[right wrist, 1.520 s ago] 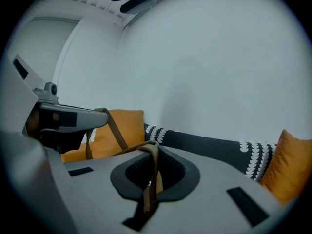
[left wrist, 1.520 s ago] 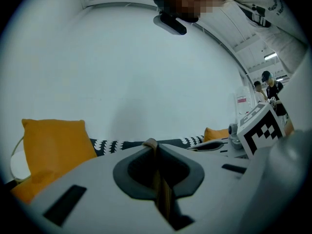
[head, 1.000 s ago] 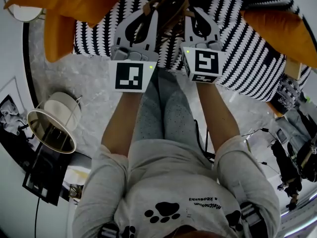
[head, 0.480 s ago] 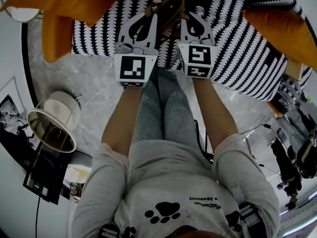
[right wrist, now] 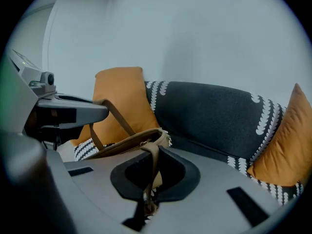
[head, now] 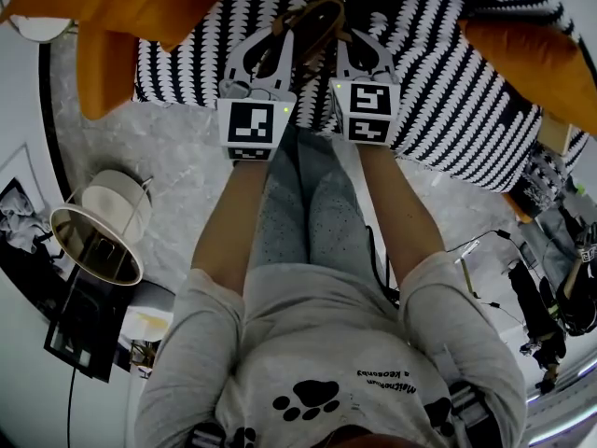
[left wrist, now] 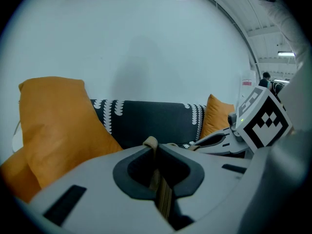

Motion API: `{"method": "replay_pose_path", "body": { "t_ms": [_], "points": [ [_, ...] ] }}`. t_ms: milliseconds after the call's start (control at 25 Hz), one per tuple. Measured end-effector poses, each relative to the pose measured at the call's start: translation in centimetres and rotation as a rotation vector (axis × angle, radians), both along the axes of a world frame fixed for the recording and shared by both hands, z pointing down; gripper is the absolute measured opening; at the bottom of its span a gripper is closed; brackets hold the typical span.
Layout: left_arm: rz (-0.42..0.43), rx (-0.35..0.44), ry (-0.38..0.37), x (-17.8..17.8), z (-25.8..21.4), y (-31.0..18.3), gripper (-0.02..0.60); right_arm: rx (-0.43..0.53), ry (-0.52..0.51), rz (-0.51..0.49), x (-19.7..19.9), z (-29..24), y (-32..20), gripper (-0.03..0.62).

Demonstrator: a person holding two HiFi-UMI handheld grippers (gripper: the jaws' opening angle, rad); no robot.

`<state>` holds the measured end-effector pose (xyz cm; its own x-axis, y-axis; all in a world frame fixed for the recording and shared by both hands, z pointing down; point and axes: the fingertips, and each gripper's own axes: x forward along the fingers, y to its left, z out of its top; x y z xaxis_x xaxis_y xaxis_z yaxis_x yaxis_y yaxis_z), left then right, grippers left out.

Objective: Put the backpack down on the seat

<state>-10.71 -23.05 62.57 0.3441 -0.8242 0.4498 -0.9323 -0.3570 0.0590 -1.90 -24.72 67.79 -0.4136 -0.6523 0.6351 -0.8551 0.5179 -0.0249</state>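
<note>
A tan backpack [head: 315, 15] hangs by its straps just over the black-and-white patterned sofa seat [head: 466, 91]. My left gripper [head: 277, 37] is shut on one tan strap [left wrist: 161, 191], which runs up between its jaws. My right gripper [head: 351, 37] is shut on the other strap [right wrist: 148, 177], and the bag's zipped top [right wrist: 130, 143] shows just beyond its jaws. The two grippers are side by side, close together, both tilted downward. The bag's lower part is hidden behind the grippers.
Orange cushions lie at the left [head: 121, 7] and right [head: 532, 54] ends of the sofa, and its dark backrest [right wrist: 214, 116] stands behind. On the grey floor at the left are a round side table [head: 93, 245] and a lamp [head: 117, 203]. Cables and gear [head: 550, 297] lie at the right.
Both grippers have sunk toward the seat together, carrying the backpack lower; in the head view they have shrunk and shifted up the picture. Their jaws stayed shut on the straps.
</note>
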Motion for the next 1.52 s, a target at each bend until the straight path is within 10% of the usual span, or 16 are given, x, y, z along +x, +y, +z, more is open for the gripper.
{"method": "replay_pose_path", "body": {
  "t_ms": [1080,1520],
  "points": [
    [-0.088,-0.144,-0.061,-4.3,4.7,-3.8,0.028,-0.089,-0.043,0.023,-1.7,2.7,-2.5,0.032],
    [-0.200,-0.131,-0.122,-7.1,3.6,-1.4,0.225,-0.087,-0.052,0.034,-2.1,2.1,-2.8,0.032]
  ]
}}
